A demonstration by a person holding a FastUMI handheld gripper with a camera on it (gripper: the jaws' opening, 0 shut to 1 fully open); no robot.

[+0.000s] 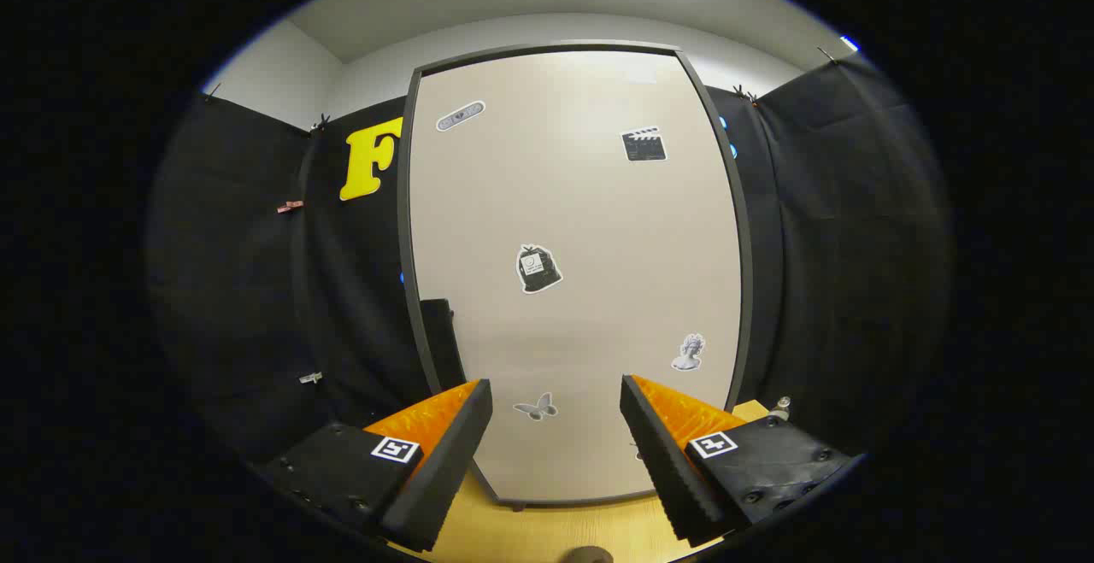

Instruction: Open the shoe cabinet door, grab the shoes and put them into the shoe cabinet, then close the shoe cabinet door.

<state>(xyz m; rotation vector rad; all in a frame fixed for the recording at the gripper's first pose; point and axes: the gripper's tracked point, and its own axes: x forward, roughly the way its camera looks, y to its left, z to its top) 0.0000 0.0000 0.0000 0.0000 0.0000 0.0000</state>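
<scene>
A tall shoe cabinet (573, 230) stands straight ahead, its pale beige door (590, 307) shut inside a dark frame and dotted with small stickers. A black handle-like piece (442, 337) sticks out at the door's left edge, low down. My gripper (555, 435) is open, with nothing between its fingers. The fingers (453, 452) point at the lower part of the door, a short way in front of it and not touching it.
The cabinet rests on a light wooden floor (547, 533) that runs under my fingers. Black cloth walls (256, 290) close in on both sides of the cabinet. A small metal fitting (779, 407) sits by the cabinet's lower right corner.
</scene>
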